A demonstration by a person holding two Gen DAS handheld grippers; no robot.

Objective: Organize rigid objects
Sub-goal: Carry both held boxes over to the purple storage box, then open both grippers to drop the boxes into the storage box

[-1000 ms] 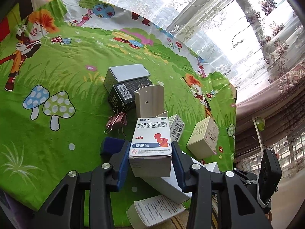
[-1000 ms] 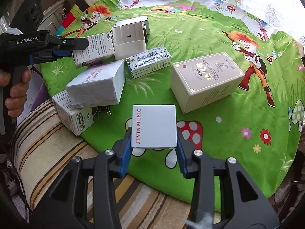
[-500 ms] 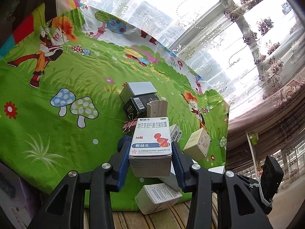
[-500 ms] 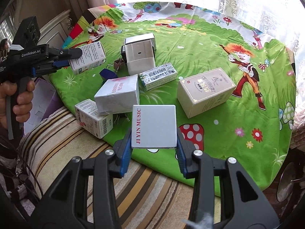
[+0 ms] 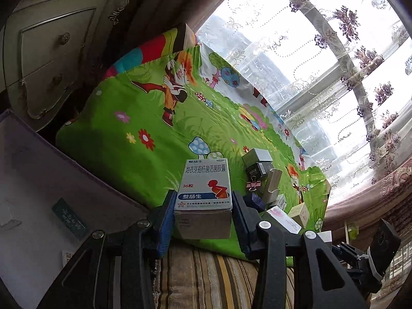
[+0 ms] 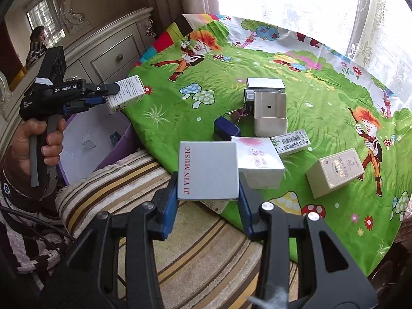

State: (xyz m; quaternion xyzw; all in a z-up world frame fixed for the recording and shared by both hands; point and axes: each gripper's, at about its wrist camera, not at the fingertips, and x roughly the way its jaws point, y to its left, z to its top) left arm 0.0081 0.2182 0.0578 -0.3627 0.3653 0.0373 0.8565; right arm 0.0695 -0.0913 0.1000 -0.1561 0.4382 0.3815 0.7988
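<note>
My left gripper (image 5: pixel 203 206) is shut on a white medicine box (image 5: pixel 204 188) with a red figure and blue band, held beyond the table's left edge beside an open purple storage box (image 5: pixel 38 180). In the right wrist view the left gripper (image 6: pixel 110 94) carries that medicine box (image 6: pixel 126 92) above the purple box (image 6: pixel 95 141). My right gripper (image 6: pixel 207 185) is shut on a white box printed "JI YIN MUSIC" (image 6: pixel 207 170), above the table's near edge.
On the green cartoon cloth (image 6: pixel 180 118) lie a beige holder (image 6: pixel 270 113), a blue box (image 6: pixel 226 127), a white-pink box (image 6: pixel 260 162), a barcode box (image 6: pixel 291 143), a cream box (image 6: pixel 334 175) and stacked grey and black boxes (image 6: pixel 265 83). A striped cushion (image 6: pixel 180 231) lies below; a drawer cabinet (image 6: pixel 110 56) stands at left.
Both grippers have swung left, away from the pile of boxes, each keeping its box. The purple storage box and the cabinet have come into the left wrist view.
</note>
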